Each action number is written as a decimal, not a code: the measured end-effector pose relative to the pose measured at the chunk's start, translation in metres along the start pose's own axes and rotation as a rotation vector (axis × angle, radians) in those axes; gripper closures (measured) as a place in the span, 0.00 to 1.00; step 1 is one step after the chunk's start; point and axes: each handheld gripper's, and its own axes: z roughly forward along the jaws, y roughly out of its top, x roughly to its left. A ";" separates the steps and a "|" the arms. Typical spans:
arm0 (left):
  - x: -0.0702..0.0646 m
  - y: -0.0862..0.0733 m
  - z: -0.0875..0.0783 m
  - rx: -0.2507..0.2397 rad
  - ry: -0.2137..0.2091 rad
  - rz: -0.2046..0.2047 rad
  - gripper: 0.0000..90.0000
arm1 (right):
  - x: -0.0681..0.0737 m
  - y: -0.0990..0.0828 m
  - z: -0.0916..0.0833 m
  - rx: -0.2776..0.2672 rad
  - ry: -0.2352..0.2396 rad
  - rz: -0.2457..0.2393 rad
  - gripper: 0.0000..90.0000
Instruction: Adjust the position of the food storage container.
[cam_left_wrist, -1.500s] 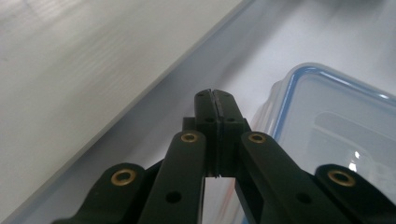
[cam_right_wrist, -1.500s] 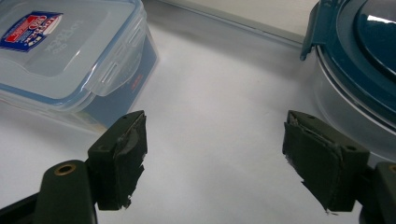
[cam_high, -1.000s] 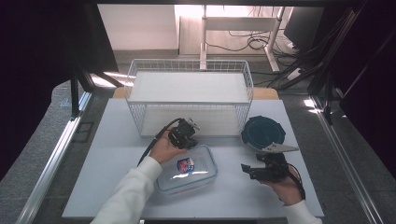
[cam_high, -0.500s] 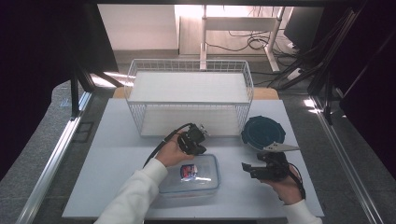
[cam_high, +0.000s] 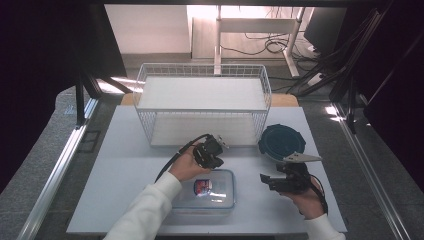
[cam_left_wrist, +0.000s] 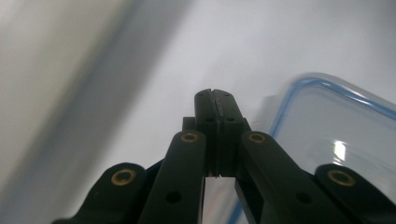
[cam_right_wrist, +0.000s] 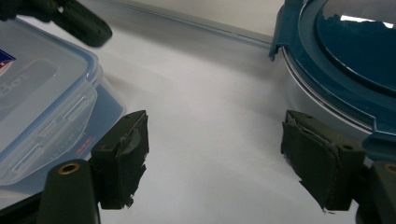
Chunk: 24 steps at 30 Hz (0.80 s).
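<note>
A clear rectangular container (cam_high: 206, 196) with a blue-rimmed lid and a red-and-blue label lies at the front middle of the white table. My left gripper (cam_high: 212, 156) hovers at its far edge, jaws shut with nothing between them. In the left gripper view the shut tips (cam_left_wrist: 215, 94) point at the bare table beside the lid's corner (cam_left_wrist: 336, 126). My right gripper (cam_high: 264, 179) is open and rests low between that container (cam_right_wrist: 42, 93) and a round container with a dark blue lid (cam_right_wrist: 345, 56). Nothing is in the gap between its pads (cam_right_wrist: 123, 154).
A white wire basket (cam_high: 202, 107) stands at the back of the table (cam_high: 120, 170), just behind the left gripper. The round blue-lidded container (cam_high: 281, 142) sits right of the basket. In the right gripper view, the left gripper (cam_right_wrist: 79, 21) appears at the top left.
My left gripper has moved right and slightly nearer, along the clear container's far edge. The right gripper has stayed where it was, open.
</note>
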 end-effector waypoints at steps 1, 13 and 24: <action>0.003 -0.002 -0.006 -0.021 0.006 -0.016 1.00 | 0.000 0.000 -0.001 -0.004 0.000 0.003 0.26; 0.013 -0.081 -0.097 -0.237 0.114 -0.283 0.97 | 0.004 0.003 -0.003 -0.020 0.010 -0.002 0.26; 0.006 -0.151 -0.125 -0.335 0.172 -0.515 0.32 | 0.012 0.010 -0.002 -0.053 0.077 0.013 0.24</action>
